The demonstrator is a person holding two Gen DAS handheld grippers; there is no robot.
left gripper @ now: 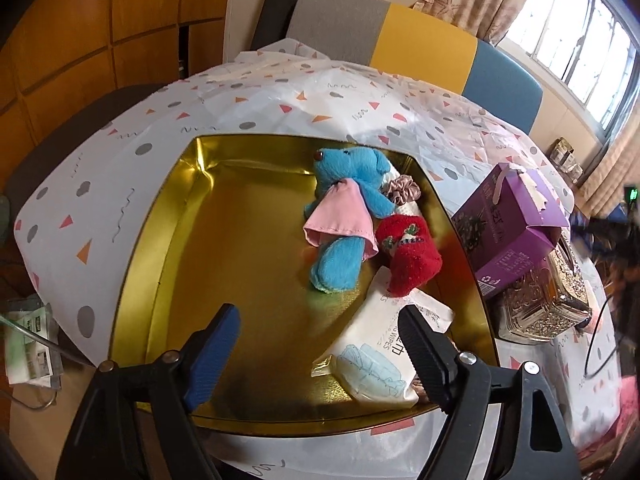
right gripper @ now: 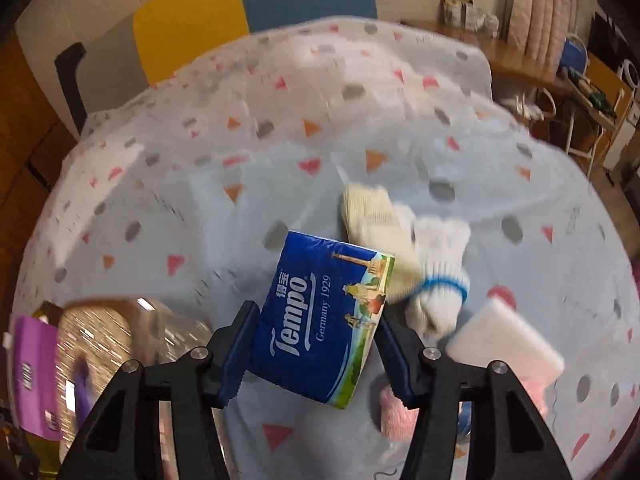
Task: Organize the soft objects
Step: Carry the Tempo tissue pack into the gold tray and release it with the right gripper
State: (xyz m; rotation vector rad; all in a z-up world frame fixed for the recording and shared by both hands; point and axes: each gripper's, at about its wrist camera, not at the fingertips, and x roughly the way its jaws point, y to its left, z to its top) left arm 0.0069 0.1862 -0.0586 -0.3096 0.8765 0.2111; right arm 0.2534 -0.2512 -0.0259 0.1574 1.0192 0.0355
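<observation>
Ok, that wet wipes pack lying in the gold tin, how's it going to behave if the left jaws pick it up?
The wet wipes pack looks like a soft film pouch, so it would probably sag rather than stay flat. Its glossy wrapper may be slippery. The red sock overlaps its far end and might get dragged along.

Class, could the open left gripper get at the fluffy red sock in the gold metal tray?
Probably yes: the left gripper is open and empty, and the red sock lies uncovered on top in the gold tray.
</observation>
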